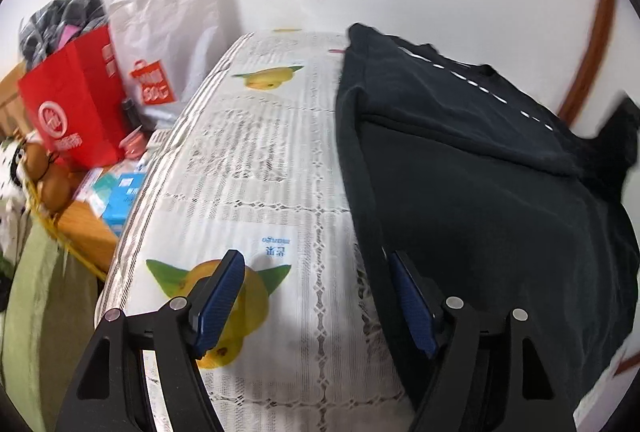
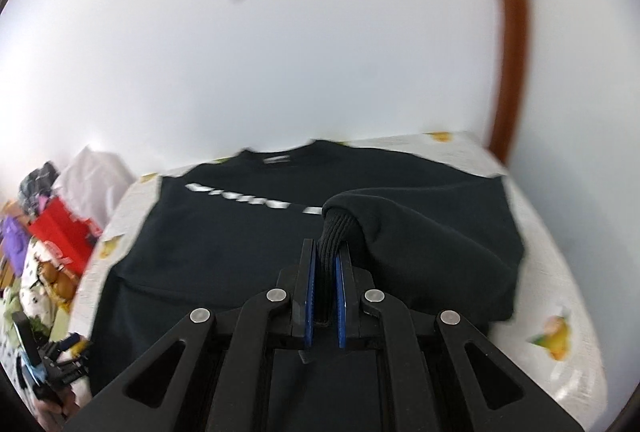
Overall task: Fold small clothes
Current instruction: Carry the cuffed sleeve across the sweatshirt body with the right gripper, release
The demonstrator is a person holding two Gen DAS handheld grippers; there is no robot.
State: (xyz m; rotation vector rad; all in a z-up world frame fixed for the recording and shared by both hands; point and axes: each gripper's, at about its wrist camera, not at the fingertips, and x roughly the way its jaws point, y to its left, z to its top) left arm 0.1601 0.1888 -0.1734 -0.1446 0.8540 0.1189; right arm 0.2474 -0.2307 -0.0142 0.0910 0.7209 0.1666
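Observation:
A black sweatshirt (image 2: 224,236) with white lettering lies spread on a table covered by a white cloth (image 1: 256,168) printed with yellow fruit. In the right wrist view my right gripper (image 2: 325,256) is shut on the ribbed cuff (image 2: 335,232) of the right sleeve, which is lifted and drawn over the body of the garment. In the left wrist view my left gripper (image 1: 316,272) stands open above the cloth beside the sweatshirt (image 1: 480,200); its right finger overlaps the garment's left edge and nothing is between the pads.
Left of the table stand a red paper bag (image 1: 76,100), a white plastic bag (image 1: 164,44) and small boxes (image 1: 120,192) on a wooden surface. A white wall lies behind, with a brown wooden frame (image 2: 510,40) at the right.

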